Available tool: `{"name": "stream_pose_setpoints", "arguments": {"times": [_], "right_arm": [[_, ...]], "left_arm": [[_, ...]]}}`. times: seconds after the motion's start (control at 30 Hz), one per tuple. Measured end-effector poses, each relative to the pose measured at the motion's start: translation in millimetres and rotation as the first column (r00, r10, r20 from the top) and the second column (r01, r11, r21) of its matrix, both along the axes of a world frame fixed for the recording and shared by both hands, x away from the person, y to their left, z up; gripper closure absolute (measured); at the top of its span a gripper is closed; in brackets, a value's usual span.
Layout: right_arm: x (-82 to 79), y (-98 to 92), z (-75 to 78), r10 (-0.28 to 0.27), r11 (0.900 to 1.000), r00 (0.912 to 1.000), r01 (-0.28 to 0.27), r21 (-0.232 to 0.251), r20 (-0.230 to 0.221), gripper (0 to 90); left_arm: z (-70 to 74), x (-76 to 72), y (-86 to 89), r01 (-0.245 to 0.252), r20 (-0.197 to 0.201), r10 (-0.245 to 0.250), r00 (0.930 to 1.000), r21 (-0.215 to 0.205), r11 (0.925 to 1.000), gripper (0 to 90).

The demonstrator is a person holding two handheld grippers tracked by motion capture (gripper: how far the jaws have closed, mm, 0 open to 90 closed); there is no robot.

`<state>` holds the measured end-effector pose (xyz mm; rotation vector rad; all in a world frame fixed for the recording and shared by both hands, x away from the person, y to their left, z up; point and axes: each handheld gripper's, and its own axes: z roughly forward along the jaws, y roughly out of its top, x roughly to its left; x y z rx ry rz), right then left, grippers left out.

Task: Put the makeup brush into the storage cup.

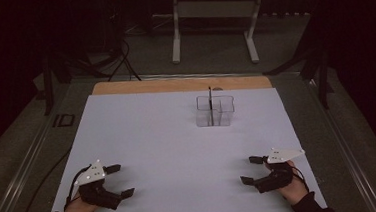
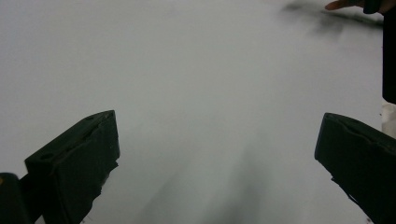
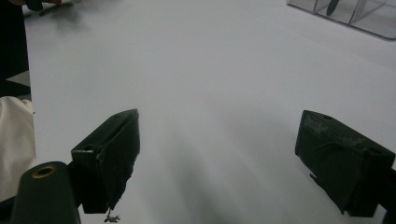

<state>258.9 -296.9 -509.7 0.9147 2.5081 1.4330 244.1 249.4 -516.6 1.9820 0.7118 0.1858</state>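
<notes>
The white mat lies bare but for a clear holder at its far side, a dark pen upright inside. Well nearer than the holder, the left gripper and right gripper rest wide, empty. Judged: a resting pose; any next move calls for a forward reach to the pen.

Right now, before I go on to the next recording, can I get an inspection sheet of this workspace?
Surface: white sheet on a wooden tabletop.
Job's things: clear divided container, upright, far centre-right, a dark pen-like stick standing in it.
Clutter: nothing seen.
Grippers: left hand-held gripper and right hand-held gripper open, holding nothing, near edge.
Cables: one trailing off the table's left.
Surroundings: dark room, grey metal stand behind.
</notes>
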Motion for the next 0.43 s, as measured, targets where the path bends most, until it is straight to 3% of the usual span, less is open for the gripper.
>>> {"name": "stream_pose_setpoints", "arguments": {"times": [0.43], "right_arm": [[-0.5, 0.6, -2.7, 0.007, 1.0, 0.9999, -0.007, -0.013, 0.009, 14.0]], "left_arm": [[-1.3, 0.1, 0.0, -0.008, -0.006, 0.008, 0.9999, -0.004, 1.0, 1.5]]}}
